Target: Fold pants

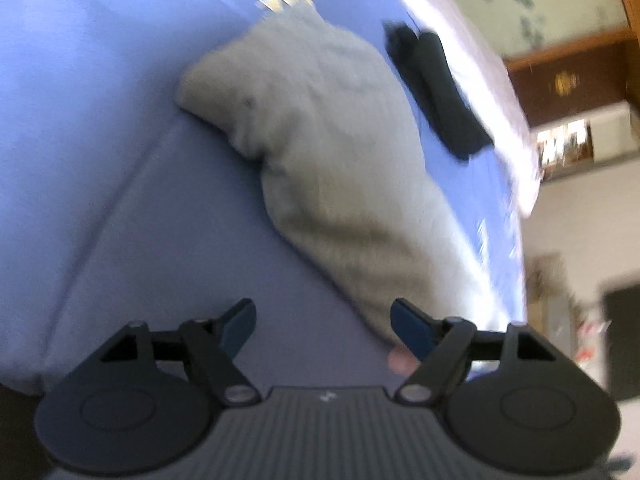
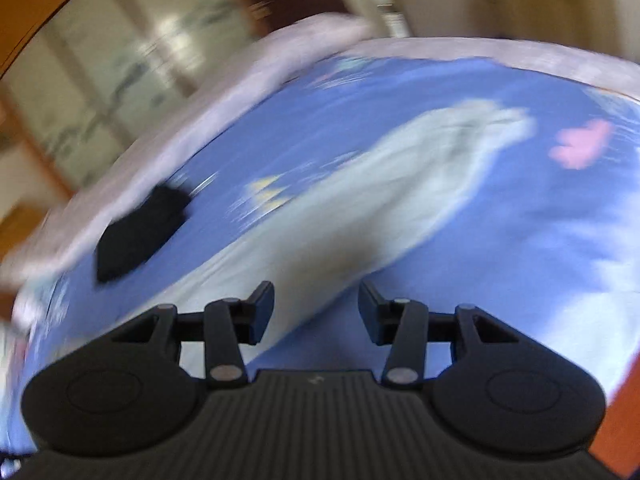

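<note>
On a bed covered by a blue printed sheet (image 1: 100, 128), light grey pants (image 1: 320, 152) are lying bunched in a long strip toward the sheet's far edge. In the left wrist view, the left gripper (image 1: 322, 330) is hovering over the near end of the strip, its fingers (image 1: 240, 326) spread apart and grasping nothing. A dark folded garment (image 1: 436, 92) is resting just beyond the pants, near the bed's pale border. In the blurred right wrist view, the right gripper (image 2: 316, 310) is hanging above the pants (image 2: 400, 192), its fingers (image 2: 260, 310) likewise released with nothing pressed between them.
</note>
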`<state>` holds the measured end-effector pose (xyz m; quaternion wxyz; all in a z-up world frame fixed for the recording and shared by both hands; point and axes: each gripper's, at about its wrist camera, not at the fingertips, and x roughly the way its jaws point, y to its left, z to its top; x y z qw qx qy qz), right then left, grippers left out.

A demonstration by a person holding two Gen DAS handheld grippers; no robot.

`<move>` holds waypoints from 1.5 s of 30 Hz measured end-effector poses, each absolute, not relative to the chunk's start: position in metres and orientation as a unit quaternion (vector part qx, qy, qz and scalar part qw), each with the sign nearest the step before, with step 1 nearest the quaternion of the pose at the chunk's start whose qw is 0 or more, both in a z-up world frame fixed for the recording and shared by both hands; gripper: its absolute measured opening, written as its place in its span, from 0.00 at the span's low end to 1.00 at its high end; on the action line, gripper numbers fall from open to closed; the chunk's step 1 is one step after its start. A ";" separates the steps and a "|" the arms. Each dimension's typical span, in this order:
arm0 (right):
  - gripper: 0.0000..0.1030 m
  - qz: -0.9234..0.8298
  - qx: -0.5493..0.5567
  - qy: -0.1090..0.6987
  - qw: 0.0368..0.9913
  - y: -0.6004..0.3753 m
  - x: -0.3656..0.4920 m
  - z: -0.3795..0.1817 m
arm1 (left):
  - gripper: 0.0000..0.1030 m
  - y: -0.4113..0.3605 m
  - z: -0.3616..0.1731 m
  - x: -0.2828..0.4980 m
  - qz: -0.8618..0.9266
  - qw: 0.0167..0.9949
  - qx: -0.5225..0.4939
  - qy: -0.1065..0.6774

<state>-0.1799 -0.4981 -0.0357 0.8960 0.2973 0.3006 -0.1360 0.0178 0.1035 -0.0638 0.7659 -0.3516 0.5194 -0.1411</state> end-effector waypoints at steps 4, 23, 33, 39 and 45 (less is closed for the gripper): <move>0.48 -0.035 0.247 0.331 0.910 -0.437 -0.142 -0.037 | 0.74 0.079 -0.055 0.000 -0.153 0.813 -0.257 0.499; 0.51 0.066 0.216 0.389 0.893 -0.362 -0.114 -0.073 | 0.88 0.037 -0.053 -0.030 -0.176 0.870 -0.104 0.448; 0.54 0.036 0.266 0.374 0.888 -0.380 -0.144 -0.087 | 0.94 0.034 -0.053 -0.030 -0.174 0.869 -0.104 0.452; 0.58 0.049 0.273 0.364 0.889 -0.380 -0.147 -0.087 | 0.99 0.038 -0.054 -0.026 -0.178 0.862 -0.128 0.457; 0.59 0.051 0.278 0.362 0.888 -0.382 -0.149 -0.087 | 1.00 0.037 -0.054 -0.026 -0.179 0.861 -0.125 0.460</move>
